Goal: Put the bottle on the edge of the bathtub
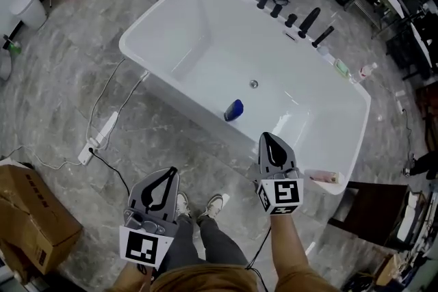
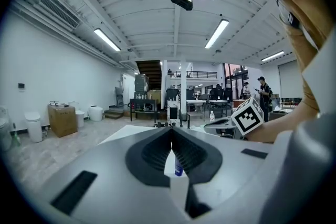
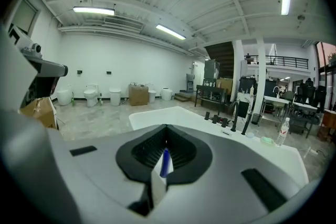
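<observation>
A small blue bottle [image 1: 233, 109] rests inside the white bathtub [image 1: 159, 8], close to its near wall and just short of the drain. My right gripper [image 1: 267, 137] hovers over the tub's near rim, a little right of the bottle, shut and holding nothing. My left gripper [image 1: 171, 171] is lower left, above the floor outside the tub, also shut and holding nothing. In the left gripper view, the left gripper [image 2: 171, 128] has its jaws together, and the bottle [image 2: 178, 165] shows as a blue sliver beyond them. The right gripper [image 3: 166, 126] likewise frames the bottle [image 3: 165, 162].
Black taps [image 1: 301, 20] line the tub's far rim, with a green soap [image 1: 341, 68] and a pale bottle [image 1: 367, 70] beside them. A pinkish item [image 1: 325, 177] lies on the near right corner. A power strip [image 1: 99, 137] and cardboard boxes [image 1: 27, 219] are on the floor.
</observation>
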`<action>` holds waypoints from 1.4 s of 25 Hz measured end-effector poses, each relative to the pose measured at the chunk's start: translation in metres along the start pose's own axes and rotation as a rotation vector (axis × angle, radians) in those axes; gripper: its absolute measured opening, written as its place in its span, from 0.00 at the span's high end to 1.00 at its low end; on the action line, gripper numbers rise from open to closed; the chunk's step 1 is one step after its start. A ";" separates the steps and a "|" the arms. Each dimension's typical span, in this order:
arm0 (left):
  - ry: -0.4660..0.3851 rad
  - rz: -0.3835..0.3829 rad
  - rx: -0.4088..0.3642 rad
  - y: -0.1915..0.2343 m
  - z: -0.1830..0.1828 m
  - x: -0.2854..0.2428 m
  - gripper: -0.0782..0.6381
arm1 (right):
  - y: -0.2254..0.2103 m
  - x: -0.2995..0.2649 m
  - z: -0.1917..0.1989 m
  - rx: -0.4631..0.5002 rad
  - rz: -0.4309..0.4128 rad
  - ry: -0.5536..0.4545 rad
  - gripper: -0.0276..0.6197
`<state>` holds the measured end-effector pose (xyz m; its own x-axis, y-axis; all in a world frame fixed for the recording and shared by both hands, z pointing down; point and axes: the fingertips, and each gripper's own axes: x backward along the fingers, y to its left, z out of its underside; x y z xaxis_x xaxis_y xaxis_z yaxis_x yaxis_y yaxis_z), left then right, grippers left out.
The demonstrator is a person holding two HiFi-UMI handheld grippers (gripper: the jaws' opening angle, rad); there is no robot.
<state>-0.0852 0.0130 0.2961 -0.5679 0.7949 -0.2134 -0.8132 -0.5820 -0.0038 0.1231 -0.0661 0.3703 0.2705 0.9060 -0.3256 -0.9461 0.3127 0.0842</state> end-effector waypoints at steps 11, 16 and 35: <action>-0.060 -0.020 0.023 0.007 -0.038 0.015 0.88 | 0.018 0.043 -0.062 0.016 -0.022 -0.060 0.95; -0.083 -0.021 0.016 0.011 -0.053 0.018 0.88 | 0.029 0.064 -0.085 0.019 -0.034 -0.076 0.95; -0.181 0.020 -0.046 0.017 -0.115 0.019 0.88 | 0.045 0.123 -0.155 0.099 -0.035 -0.169 0.95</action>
<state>-0.0956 -0.0017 0.1801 -0.6006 0.7988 -0.0341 -0.7975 -0.6016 -0.0468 0.0866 0.0150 0.1883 0.3366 0.9266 -0.1676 -0.9159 0.3635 0.1703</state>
